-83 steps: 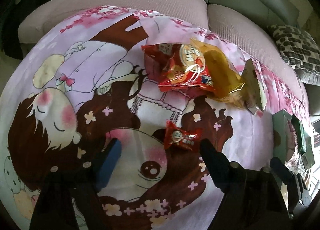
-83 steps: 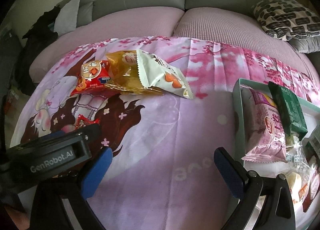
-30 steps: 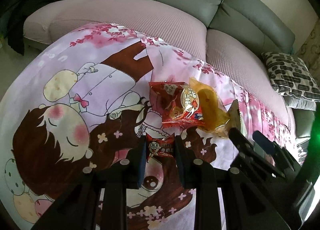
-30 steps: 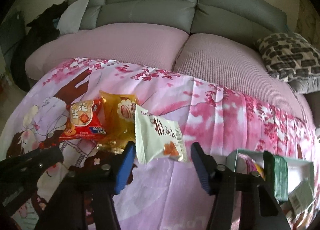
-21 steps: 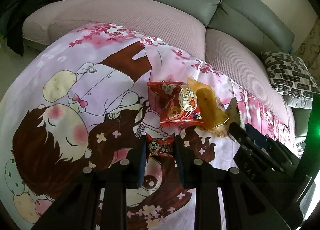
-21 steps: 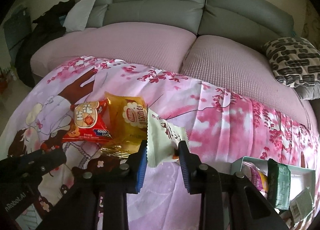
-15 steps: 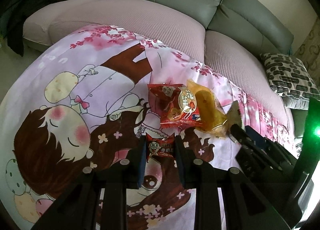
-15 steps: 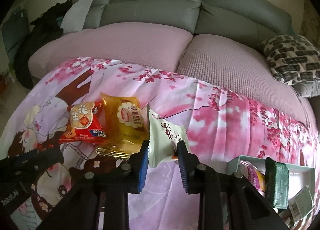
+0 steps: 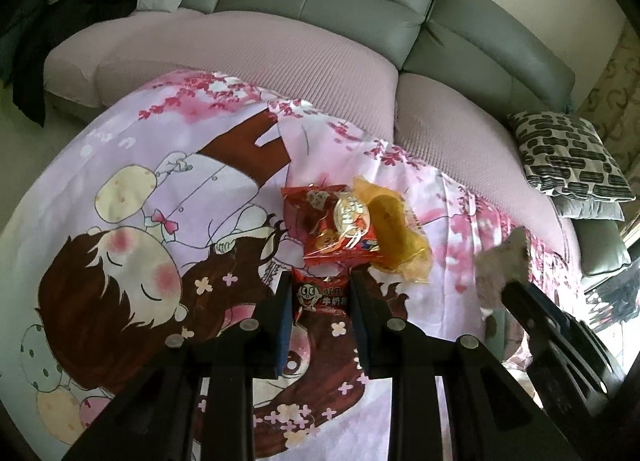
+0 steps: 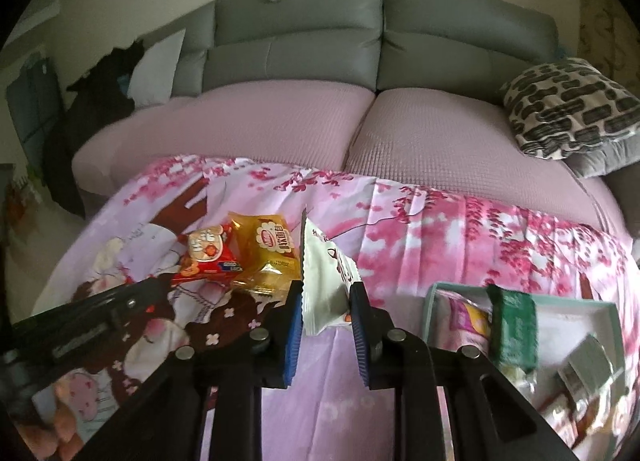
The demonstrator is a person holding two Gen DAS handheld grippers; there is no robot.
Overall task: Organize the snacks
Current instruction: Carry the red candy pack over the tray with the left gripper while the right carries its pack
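Right now both tools are loaded. Left tool (image 9: 320, 293) is clamped on a small red candy packet (image 9: 322, 295), pads pressed against its two sides, packet low over the cartoon-print blanket (image 9: 160, 189), just on the near side of the snack pile. Right tool (image 10: 325, 301) has just been closing and now pinches the white snack bag (image 10: 324, 281) by its lower end; bag stands nearly upright between the pads and looks lifted clear of the blanket, just to the right of the pile. Pile itself: red biscuit packet (image 10: 208, 257) and yellow packet (image 10: 268, 261), touching each other, not yet picked. Teal box (image 10: 600, 307) sits to the right of the pile, well apart from it, already holding a pink packet (image 10: 464, 317), a green packet (image 10: 514, 329) and some smaller items I can't make out. My read on the step: pick done on both sides, carry to the box is next. Next move calls for swinging the white bag over the near wall of the box with enough height to clear the upright green packet, then spreading the pads over a free spot; the candy follows. Risk: the bag is held by one end only, so it may swing or slip in transit.
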